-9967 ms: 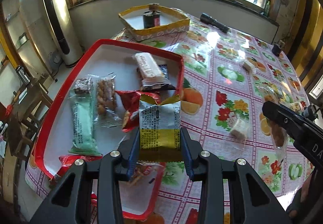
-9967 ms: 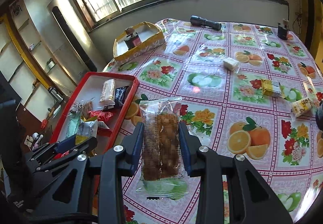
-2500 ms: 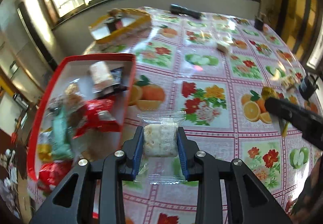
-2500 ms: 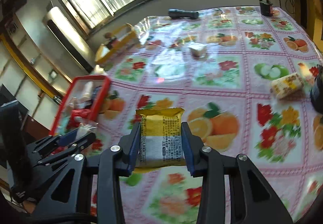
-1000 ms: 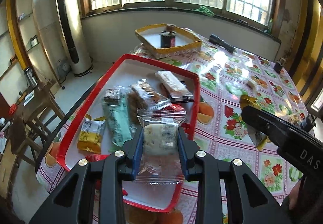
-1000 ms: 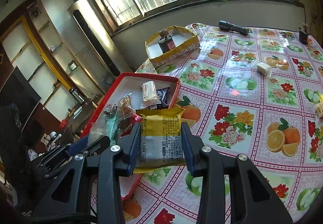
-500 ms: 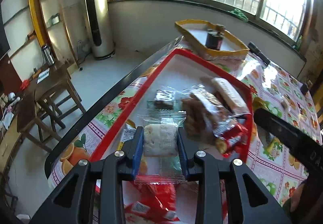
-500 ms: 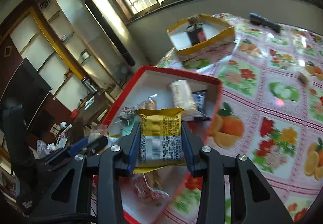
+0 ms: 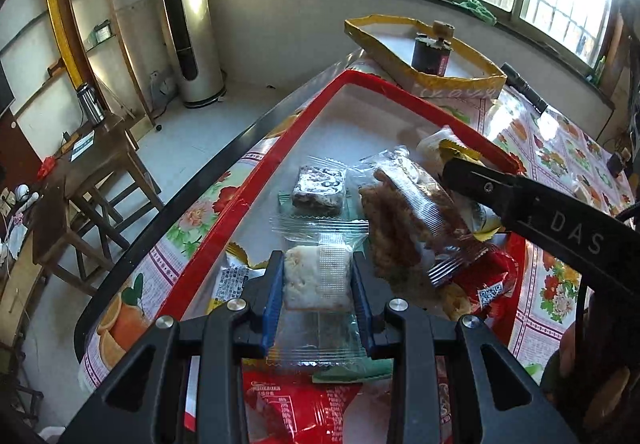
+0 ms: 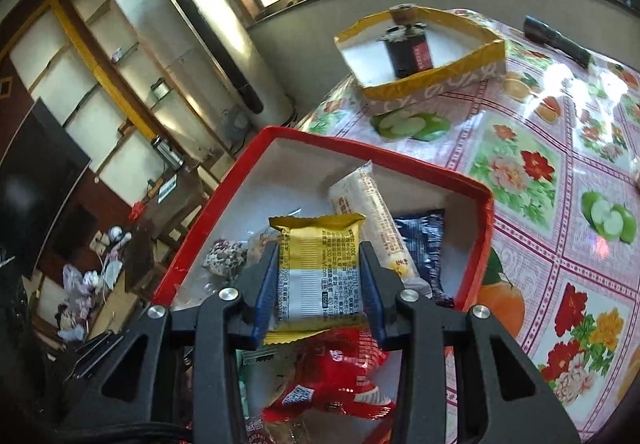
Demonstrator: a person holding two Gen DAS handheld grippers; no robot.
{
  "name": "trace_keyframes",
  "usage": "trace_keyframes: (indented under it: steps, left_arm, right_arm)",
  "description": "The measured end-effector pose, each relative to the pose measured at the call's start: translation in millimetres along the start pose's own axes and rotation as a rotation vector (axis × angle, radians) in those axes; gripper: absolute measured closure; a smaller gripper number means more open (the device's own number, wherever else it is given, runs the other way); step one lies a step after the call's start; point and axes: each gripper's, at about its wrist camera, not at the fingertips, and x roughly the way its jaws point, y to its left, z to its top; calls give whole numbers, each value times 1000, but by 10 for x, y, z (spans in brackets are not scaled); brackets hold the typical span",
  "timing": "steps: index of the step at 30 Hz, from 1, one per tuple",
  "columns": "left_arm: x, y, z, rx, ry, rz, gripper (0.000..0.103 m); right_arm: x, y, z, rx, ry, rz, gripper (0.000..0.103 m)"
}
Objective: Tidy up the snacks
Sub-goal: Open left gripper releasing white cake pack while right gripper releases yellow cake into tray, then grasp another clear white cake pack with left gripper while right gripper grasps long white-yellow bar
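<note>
My left gripper (image 9: 318,286) is shut on a clear-wrapped pale cake (image 9: 318,278), held above the near end of the red tray (image 9: 280,147). Under it lie a dark square cake (image 9: 320,185), a long bag of brown fried snacks (image 9: 404,215) and red packets (image 9: 296,404). My right gripper (image 10: 320,284) is shut on a yellow-and-white packet (image 10: 320,268) over the same red tray (image 10: 486,228), above a red packet (image 10: 332,376). The right gripper's black finger (image 9: 560,228) crosses the left wrist view at the right.
A yellow-rimmed box (image 10: 440,77) with a dark jar (image 10: 412,53) stands beyond the tray. A black torch (image 10: 556,33) lies on the fruit-print tablecloth (image 10: 560,171). A white roll packet (image 10: 372,203) and a dark blue packet (image 10: 424,240) lie in the tray. Left of the table's edge are a wooden stool (image 9: 92,179) and floor.
Both grippers have moved left from over the tablecloth to over the red tray and a little lower, each still holding its packet.
</note>
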Motion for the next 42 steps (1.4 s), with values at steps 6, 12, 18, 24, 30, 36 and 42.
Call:
trace_keyframes:
  steps: [6,12,18,24,30,36,42]
  left_arm:
    - [10,-5,4,5,-5,18,72]
    - [11,-34,4,14,-6,29,72]
    - [18,-33,3,10,-3,33,70]
    - [-59,-55,-11,19,-22,57,38]
    - [-178,-108,17,16,-43,42,30]
    - [-317,-277,-11,36,-56,-10,26]
    - [-425,-561,-52,87,-63,-51,26]
  right_arm:
    - [38,46,0,-25,2,-8,62]
    - [50,41,13,-33,4,-15,62]
    - [48,48,15,-31,5,-17,61]
    - [-50,39,23,-23,-28,5,42]
    - [-342,-35,22,-13,-80,7,39]
    - [-706,-380,-123,55,-122,-31,36]
    - [-1130,-949,-400,169,-155,-107,36]
